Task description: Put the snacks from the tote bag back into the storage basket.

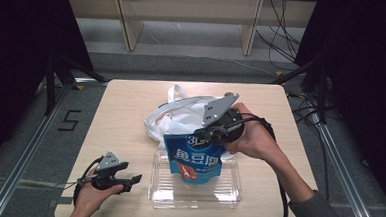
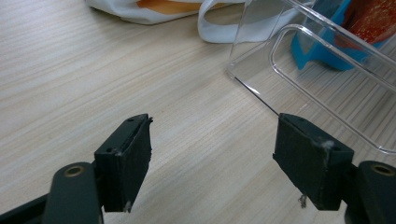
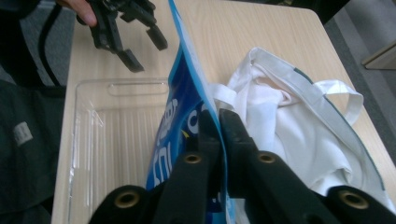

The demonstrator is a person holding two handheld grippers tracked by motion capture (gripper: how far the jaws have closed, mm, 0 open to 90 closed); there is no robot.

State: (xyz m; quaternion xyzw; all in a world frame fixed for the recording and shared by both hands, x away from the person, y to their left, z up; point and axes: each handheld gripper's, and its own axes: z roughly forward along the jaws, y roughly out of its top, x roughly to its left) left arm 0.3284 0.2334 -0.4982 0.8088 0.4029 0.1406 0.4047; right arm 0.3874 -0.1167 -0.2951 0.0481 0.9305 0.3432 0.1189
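A blue snack bag (image 1: 195, 161) with white lettering hangs upright over a clear plastic tray (image 1: 226, 198), its bottom inside the tray. My right gripper (image 1: 200, 136) is shut on the bag's top edge; in the right gripper view the two jaws (image 3: 218, 121) pinch the thin blue bag (image 3: 180, 107) between them. Behind the tray lies a white cloth tote bag (image 1: 180, 118) with its mouth slack. My left gripper (image 1: 132, 179) rests low at the table's front left, open, with bare wood between its jaws (image 2: 212, 154).
The tray's near corner (image 2: 327, 56) stands just right of my left gripper's jaws. The wooden table (image 1: 126, 110) has free room at its left and far side. The tote's handles (image 1: 174, 92) trail toward the back edge. Wooden shelving and cables lie on the floor beyond.
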